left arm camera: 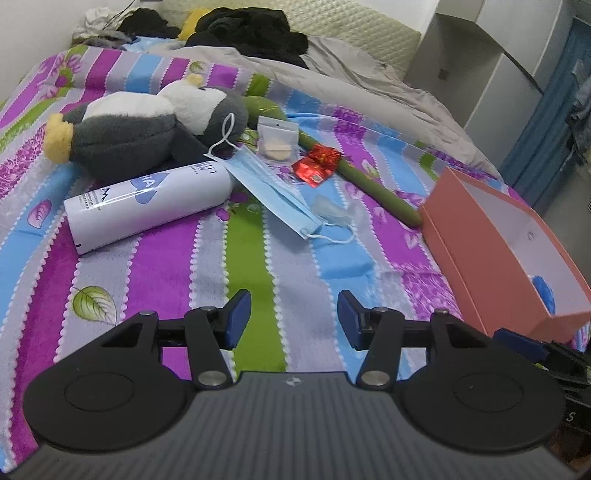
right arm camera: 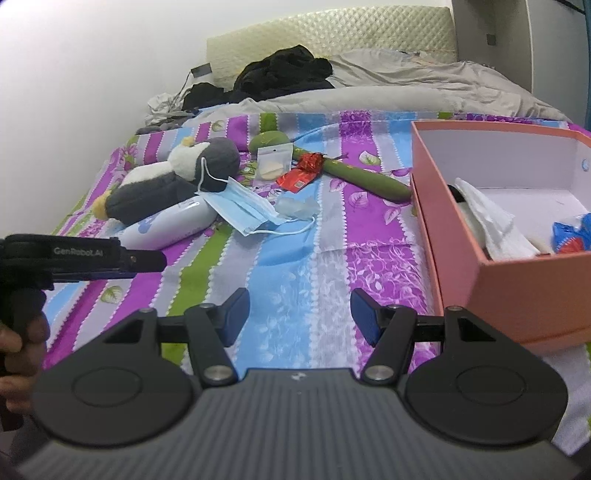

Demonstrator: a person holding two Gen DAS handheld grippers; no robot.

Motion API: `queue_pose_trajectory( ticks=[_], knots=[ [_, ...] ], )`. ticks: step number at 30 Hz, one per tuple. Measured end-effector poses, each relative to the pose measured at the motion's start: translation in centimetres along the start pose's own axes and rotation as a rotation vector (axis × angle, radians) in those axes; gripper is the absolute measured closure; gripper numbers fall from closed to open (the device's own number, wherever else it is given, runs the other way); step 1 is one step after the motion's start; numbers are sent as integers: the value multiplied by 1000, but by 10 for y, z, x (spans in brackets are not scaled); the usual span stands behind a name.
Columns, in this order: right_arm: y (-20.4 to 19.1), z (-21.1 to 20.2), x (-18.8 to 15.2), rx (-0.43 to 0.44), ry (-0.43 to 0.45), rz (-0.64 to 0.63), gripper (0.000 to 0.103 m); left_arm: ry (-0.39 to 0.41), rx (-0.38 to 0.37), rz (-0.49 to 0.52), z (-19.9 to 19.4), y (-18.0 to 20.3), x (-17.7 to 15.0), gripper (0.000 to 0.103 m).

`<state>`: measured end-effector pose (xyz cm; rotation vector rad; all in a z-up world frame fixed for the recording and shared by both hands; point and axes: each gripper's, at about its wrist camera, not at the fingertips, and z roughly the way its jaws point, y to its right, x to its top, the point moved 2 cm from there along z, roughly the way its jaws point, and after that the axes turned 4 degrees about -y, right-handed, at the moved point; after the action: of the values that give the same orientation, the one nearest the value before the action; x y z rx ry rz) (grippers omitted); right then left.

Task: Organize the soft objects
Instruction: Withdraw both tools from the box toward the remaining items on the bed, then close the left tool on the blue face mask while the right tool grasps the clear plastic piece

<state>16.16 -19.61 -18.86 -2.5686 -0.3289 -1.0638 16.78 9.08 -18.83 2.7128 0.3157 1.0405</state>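
Observation:
A grey and white plush penguin (left arm camera: 140, 129) (right arm camera: 173, 177) lies on the striped bed. By it lie a blue face mask (left arm camera: 273, 188) (right arm camera: 243, 206), a white bottle (left arm camera: 147, 206) (right arm camera: 166, 225), a small clear pouch (left arm camera: 275, 138) (right arm camera: 271, 162), a red wrapper (left arm camera: 317, 164) (right arm camera: 301, 175), a long green plush stem (left arm camera: 369, 184) (right arm camera: 354, 177) and a clear soft piece (left arm camera: 332, 212) (right arm camera: 295, 206). A pink box (left arm camera: 491, 258) (right arm camera: 443, 221) at the right holds white cloth (right arm camera: 491, 218) and a blue item (right arm camera: 572, 232). My left gripper (left arm camera: 294, 319) and right gripper (right arm camera: 300, 315) are open and empty above the bedspread.
A grey duvet (right arm camera: 406, 85) and black clothes (right arm camera: 284, 70) lie near the padded headboard (right arm camera: 332, 29). A white wall is at the left. White furniture (left arm camera: 498, 55) and blue cloth (left arm camera: 554, 110) stand right of the bed. The left gripper's body (right arm camera: 74, 254) shows at the left in the right wrist view.

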Motion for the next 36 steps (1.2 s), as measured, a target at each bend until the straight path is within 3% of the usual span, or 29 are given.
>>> queue_pose_trajectory(
  ticks=[17,29,36],
  knots=[
    [25,90,33,-9,-28,67,40,-9,-1,-71,83,-14,34,45],
    [33,157,71,51,-14,120,40,28,-109,-242,131,-31,58,45],
    [38,199,90,91,-17,170,40,14,-132,-260,160,-35,69,46]
  ],
)
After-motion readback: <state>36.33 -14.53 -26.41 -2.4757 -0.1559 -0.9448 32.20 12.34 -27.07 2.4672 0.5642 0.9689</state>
